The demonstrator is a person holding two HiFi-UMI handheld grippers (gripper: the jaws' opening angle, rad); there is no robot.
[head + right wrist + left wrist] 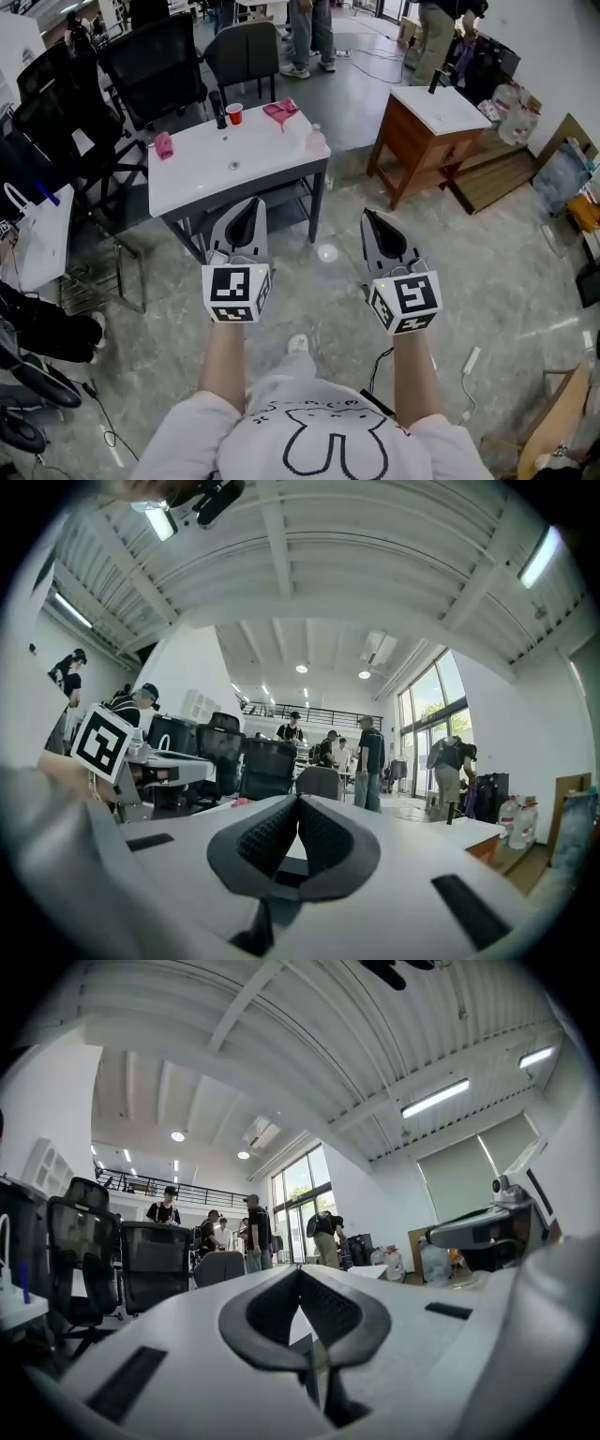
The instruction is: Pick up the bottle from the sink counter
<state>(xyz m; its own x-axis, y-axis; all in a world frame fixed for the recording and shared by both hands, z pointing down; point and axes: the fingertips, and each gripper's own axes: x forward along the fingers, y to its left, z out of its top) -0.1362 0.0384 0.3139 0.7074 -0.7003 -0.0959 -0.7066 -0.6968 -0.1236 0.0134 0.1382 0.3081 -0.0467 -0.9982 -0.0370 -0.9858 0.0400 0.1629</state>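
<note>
The white sink counter [202,173] stands ahead of me in the head view. On it are a dark bottle [218,110] at the back, a red cup [234,113] next to that bottle, and a pale pinkish bottle [316,141] at the right corner. My left gripper [254,202] hovers just short of the counter's front edge, its jaws together and empty. My right gripper [369,215] hangs over the floor to the right of the counter, also shut and empty. Each gripper view shows only closed pads, the left gripper [300,1269] and the right gripper [298,799] pointing level into the room.
Two pink cloths [281,111] [164,145] lie on the counter. Black office chairs [150,66] stand behind it. A wooden cabinet with a white top [427,131] is to the right. A desk [37,234] sits at the left. People stand at the back.
</note>
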